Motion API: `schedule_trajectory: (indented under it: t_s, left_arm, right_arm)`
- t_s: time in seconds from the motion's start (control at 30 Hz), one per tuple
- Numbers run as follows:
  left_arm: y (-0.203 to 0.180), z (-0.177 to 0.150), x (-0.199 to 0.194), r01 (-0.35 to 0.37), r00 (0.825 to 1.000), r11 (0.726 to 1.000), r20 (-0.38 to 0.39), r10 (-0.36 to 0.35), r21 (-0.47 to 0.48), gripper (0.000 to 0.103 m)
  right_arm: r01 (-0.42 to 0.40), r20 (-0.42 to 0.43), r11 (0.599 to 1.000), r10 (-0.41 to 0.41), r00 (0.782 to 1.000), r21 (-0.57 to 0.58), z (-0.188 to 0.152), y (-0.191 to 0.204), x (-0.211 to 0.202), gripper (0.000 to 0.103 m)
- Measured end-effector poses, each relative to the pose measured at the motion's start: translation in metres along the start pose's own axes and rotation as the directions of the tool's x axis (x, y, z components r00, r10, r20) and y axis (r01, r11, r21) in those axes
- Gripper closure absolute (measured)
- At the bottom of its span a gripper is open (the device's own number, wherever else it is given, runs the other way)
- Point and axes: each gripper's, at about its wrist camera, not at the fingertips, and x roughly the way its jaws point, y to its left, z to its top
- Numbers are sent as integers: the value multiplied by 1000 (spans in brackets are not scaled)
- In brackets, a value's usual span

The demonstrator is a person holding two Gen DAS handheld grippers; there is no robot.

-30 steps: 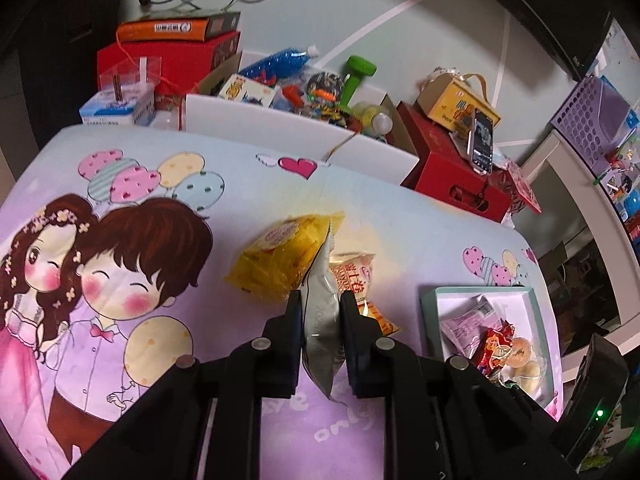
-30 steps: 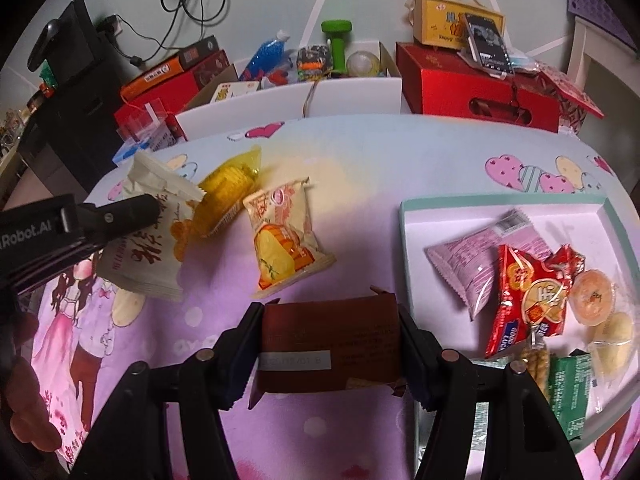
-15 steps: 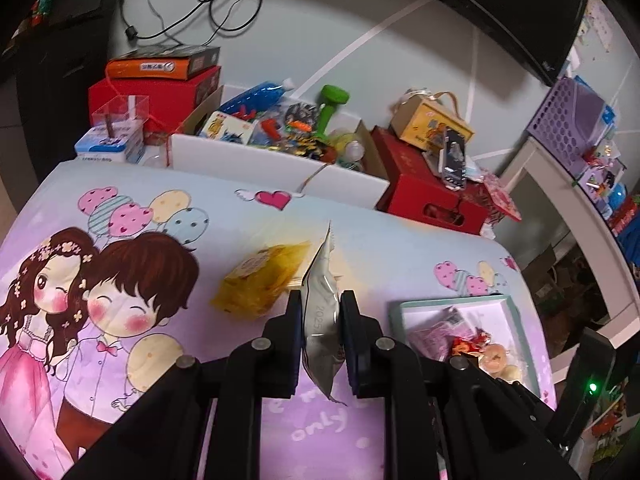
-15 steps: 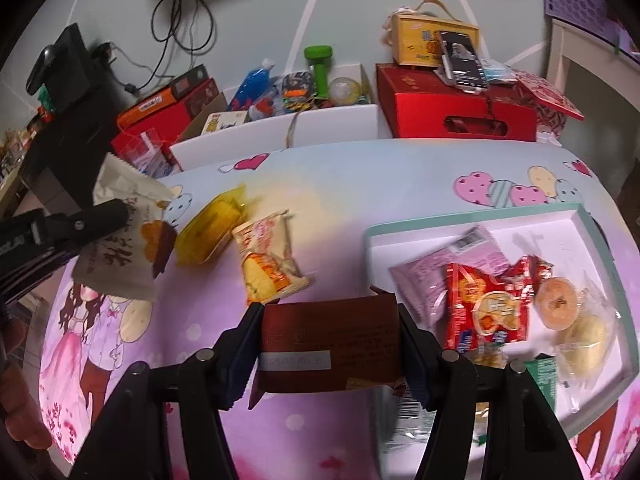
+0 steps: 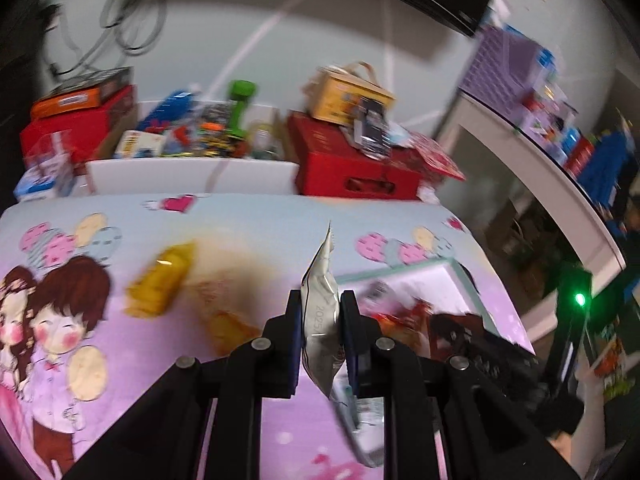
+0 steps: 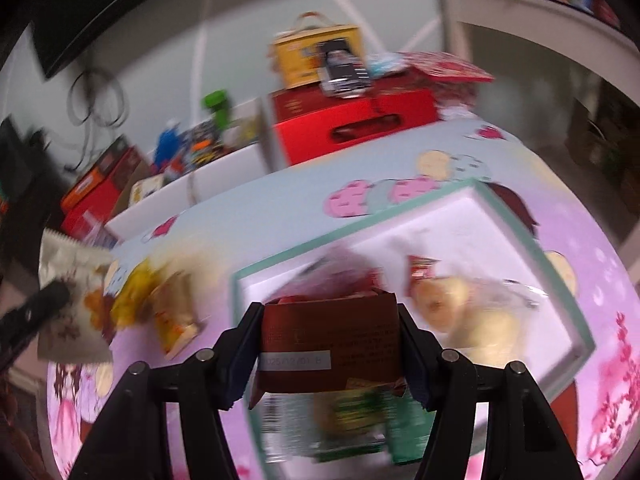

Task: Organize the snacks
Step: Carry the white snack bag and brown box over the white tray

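Note:
My left gripper (image 5: pixel 320 312) is shut on a silvery white snack bag (image 5: pixel 322 320), held edge-on above the cartoon tablecloth. That same bag (image 6: pixel 70 300) shows at the left of the right wrist view. My right gripper (image 6: pixel 330 332) is shut on a dark red packet (image 6: pixel 332 344) with a white date label, held over the near corner of the white tray with a teal rim (image 6: pixel 536 248). Several snacks lie in the tray, among them a round bun in clear wrap (image 6: pixel 460 308). A yellow bag (image 5: pixel 160 284) and an orange-and-white bag (image 5: pixel 224 320) lie on the cloth left of the tray.
Behind the table stand a white bin of toys (image 5: pixel 192 176), red boxes (image 5: pixel 352 164) with a yellow box and a phone on top, and an orange box on the left. A white shelf (image 5: pixel 540 172) curves along the right. Both views are motion-blurred.
Both grippers have swung right and risen a little with their packets. The tray has come closer under the right gripper, and the loose bags on the cloth have slid left in view.

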Motion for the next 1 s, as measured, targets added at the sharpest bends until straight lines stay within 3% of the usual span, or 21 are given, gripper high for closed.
schedule_trajectory:
  t_s: [0.23,0.37,0.6,1.0]
  left_arm:
    - [-61,-26,35,116,989,989,-101,-107,87,84]
    - [-80,-38,56,127,983,984,-149,-108,126,84]
    - [-61,-40,69,103,983,992,-158,-90,79,84]
    - [-17,-40,90,50,987,996,-148,-60,-67,84]
  right_arm:
    - [61,-3,992,-61,998,111,7,-58,-4,37]
    - [70,-8,986,-70,998,151,7,-78,-3,37]
    - [69,-19,983,-67,998,172,7,-92,3,37]
    - [58,-29,994,-56,998,87,3,-66,13,37]
